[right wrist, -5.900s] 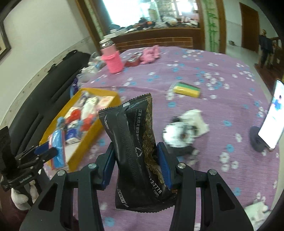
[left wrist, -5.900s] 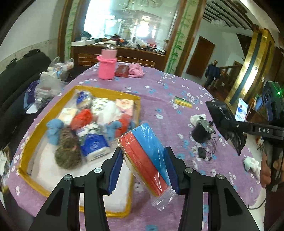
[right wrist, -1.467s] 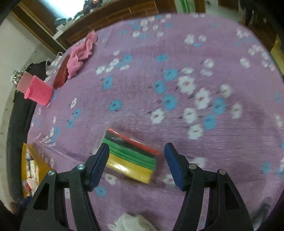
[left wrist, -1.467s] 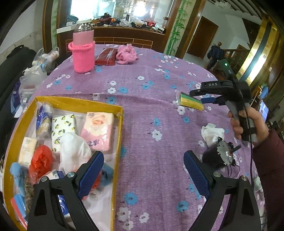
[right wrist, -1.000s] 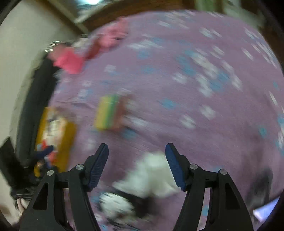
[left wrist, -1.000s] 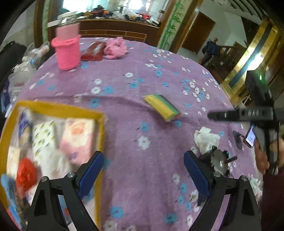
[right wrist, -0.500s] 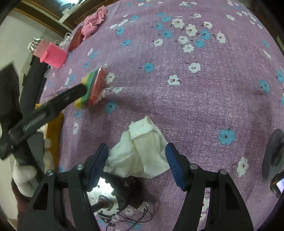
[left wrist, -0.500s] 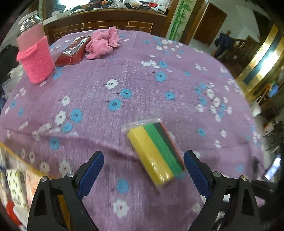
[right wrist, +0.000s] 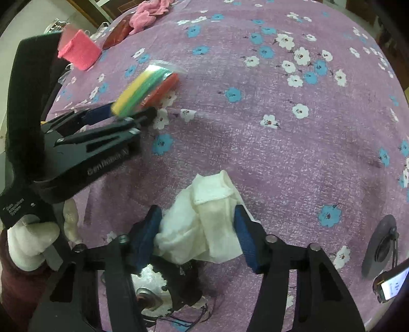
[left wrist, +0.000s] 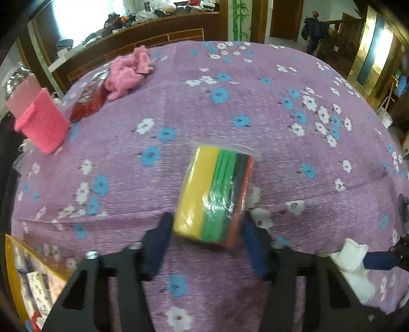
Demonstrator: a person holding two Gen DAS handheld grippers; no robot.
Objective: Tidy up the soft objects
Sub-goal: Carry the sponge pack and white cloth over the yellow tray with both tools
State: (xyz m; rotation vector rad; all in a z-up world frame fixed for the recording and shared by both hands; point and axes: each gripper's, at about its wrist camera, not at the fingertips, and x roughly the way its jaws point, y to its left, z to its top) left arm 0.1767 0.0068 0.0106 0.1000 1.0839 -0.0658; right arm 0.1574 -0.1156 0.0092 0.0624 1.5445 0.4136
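Blurred left gripper [left wrist: 205, 236] around sponge pack [left wrist: 216, 195], contact unclear

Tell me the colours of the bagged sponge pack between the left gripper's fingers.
Yellow, green, black and red stripes on the sponge pack, clearest in the left wrist view.

Purple floral tablecloth [left wrist: 255, 107] ahead of the tongs; wooden sideboard [left wrist: 153, 30] beyond, bright window [left wrist: 84, 18] far left, doorway [left wrist: 283, 20] far right.
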